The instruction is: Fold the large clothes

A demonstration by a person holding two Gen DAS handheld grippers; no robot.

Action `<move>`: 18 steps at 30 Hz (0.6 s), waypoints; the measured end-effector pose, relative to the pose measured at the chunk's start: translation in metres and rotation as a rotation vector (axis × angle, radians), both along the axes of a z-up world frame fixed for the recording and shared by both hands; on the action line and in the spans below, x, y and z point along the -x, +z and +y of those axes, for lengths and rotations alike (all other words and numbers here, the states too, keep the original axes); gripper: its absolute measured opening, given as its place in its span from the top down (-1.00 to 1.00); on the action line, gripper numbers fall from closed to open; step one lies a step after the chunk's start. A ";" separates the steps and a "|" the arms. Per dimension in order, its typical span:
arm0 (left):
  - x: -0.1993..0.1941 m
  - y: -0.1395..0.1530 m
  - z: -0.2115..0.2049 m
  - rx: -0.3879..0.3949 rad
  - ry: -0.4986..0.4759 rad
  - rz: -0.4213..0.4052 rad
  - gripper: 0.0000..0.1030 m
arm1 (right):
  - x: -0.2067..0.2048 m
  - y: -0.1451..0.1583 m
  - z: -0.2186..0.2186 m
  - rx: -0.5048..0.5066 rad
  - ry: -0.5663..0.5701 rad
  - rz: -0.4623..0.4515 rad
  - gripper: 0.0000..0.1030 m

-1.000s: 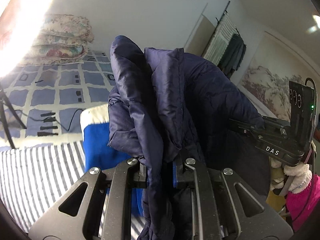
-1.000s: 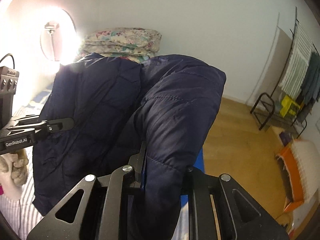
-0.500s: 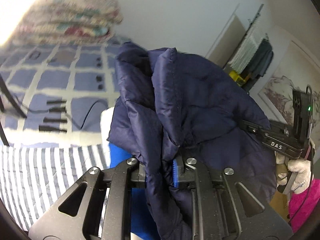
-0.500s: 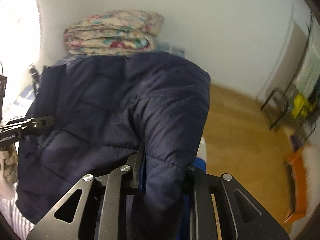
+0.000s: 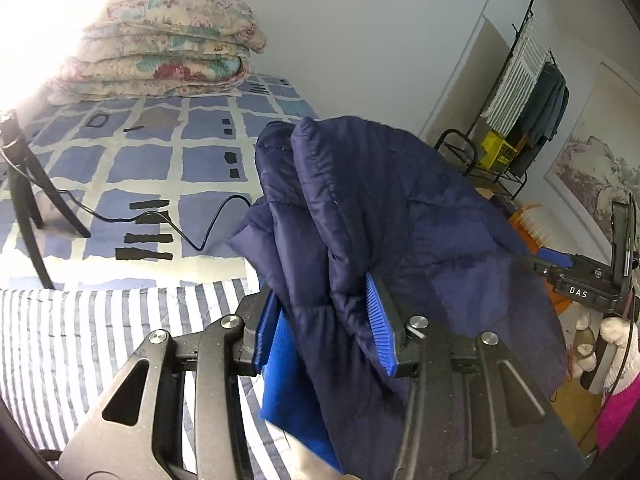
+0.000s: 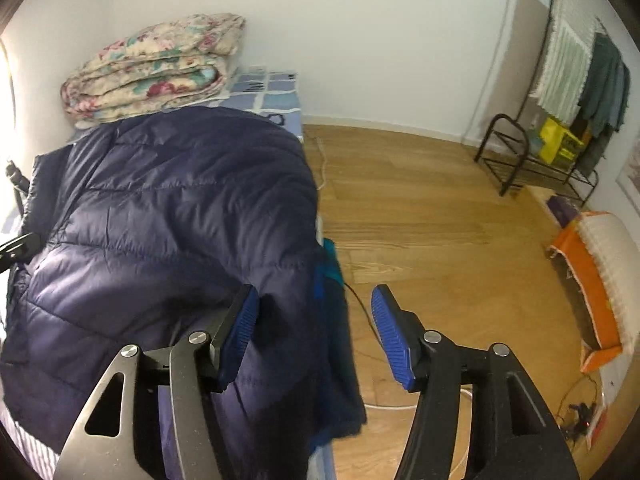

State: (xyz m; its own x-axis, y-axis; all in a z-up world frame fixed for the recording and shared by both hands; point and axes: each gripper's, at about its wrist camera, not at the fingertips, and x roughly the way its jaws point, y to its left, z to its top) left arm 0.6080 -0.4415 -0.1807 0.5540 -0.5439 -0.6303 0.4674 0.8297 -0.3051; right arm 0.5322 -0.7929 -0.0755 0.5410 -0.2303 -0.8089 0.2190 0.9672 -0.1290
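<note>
Letting go of the folded jacket

Both your claws, left gripper (image 5: 324, 330) and right gripper (image 6: 314, 336), have just been opening, the navy jacket (image 6: 168, 216) loose between their jaws; next, back out cleanly.

White walls (image 6: 360, 20), wood floor (image 6: 440, 220), bed w/ checked sheet (image 5: 140, 160), drying rack (image 6: 568, 92) by wall.

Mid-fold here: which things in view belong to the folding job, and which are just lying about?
In the job: navy quilted puffer jacket; left gripper and right gripper, jaws just opened.

Lying about: folded floral quilt; black tripod; black metal drying rack; orange basket.
</note>
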 end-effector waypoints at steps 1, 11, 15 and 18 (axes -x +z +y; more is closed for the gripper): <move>0.005 0.003 0.003 0.002 -0.002 -0.004 0.17 | 0.005 0.004 0.001 0.007 -0.007 -0.007 -0.12; 0.097 0.060 0.032 -0.009 -0.045 -0.118 0.17 | 0.034 0.057 0.039 0.015 0.002 -0.121 -0.12; 0.152 0.101 0.051 -0.021 -0.072 -0.185 0.17 | 0.065 0.096 0.067 0.028 0.031 -0.177 -0.12; 0.201 0.139 0.073 -0.031 -0.077 -0.247 0.17 | 0.098 0.135 0.087 0.007 0.053 -0.234 -0.12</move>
State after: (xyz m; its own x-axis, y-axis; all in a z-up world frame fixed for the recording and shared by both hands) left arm 0.4070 -0.3685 -0.0419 0.6509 -0.5727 -0.4983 0.5864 0.7962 -0.1491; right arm 0.4345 -0.7059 0.0594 0.7252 -0.2015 -0.6584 0.1926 0.9774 -0.0871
